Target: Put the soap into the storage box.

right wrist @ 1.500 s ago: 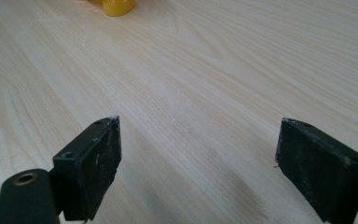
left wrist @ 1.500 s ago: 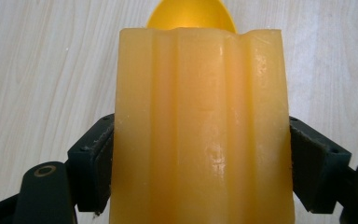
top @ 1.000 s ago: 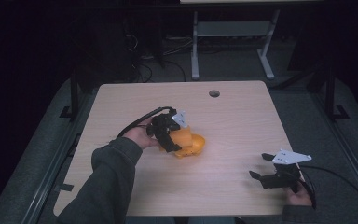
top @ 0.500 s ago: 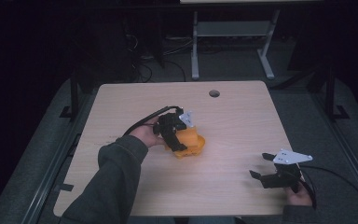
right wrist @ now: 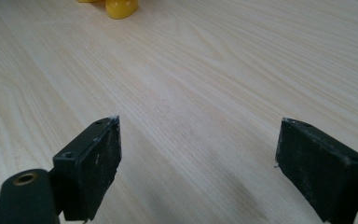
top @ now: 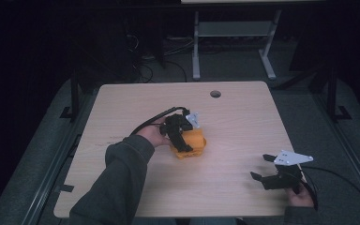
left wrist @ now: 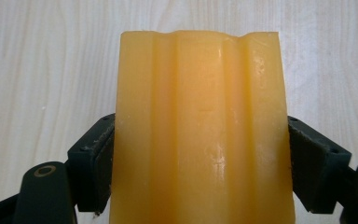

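Dark floor and grey metal frame legs lie beyond the pale wooden table (top: 243, 122), whose top has a round cable hole (top: 215, 93) near its far edge. Just left of the middle of the high view sits the orange plastic block (top: 193, 144), resting on the wood. From my left gripper view it fills the centre of the frame, a ribbed, glossy yellow-orange slab (left wrist: 200, 130) with shallow grooves running up its face. My left gripper (top: 180, 133) has it pinched: one black pad presses each side of the block, touching it at the lower left and lower right of that frame. My left hand (top: 153, 135) and dark sleeve (top: 117, 183) come in from the bottom of the high view. At the lower right of the high view, near the table's edge and well apart from the block, my right gripper (top: 261, 169) rests low with its fingers spread wide, nothing between them but bare wood (right wrist: 200, 140). At the top left of my right gripper view, a bit of the yellow-orange block (right wrist: 119, 8) peeks in.
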The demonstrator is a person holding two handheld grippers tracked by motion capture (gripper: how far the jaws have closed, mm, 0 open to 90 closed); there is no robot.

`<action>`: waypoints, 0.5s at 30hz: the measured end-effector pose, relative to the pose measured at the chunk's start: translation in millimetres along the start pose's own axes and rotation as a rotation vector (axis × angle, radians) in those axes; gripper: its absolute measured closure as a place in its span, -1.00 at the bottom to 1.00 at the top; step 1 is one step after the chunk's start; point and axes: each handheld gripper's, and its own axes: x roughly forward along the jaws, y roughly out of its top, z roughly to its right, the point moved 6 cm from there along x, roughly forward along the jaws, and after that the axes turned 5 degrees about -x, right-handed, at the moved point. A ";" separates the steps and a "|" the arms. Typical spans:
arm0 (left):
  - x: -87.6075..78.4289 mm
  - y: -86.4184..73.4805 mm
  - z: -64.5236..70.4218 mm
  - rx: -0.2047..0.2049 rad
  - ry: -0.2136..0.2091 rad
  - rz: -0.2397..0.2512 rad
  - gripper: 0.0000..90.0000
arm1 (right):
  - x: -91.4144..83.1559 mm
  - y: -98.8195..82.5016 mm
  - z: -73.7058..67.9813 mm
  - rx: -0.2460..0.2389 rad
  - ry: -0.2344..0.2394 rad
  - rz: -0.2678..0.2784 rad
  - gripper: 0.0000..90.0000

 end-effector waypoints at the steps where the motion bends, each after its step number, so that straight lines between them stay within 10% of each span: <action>1: 1.0 0.0 -0.5 0.001 -0.003 0.001 -0.54 | 0.0 0.0 0.0 0.000 0.000 0.000 -0.70; 15: 12.7 1.0 -2.8 0.006 -0.025 -0.021 -0.54 | -0.8 2.4 -2.5 -0.007 0.010 -0.001 -0.70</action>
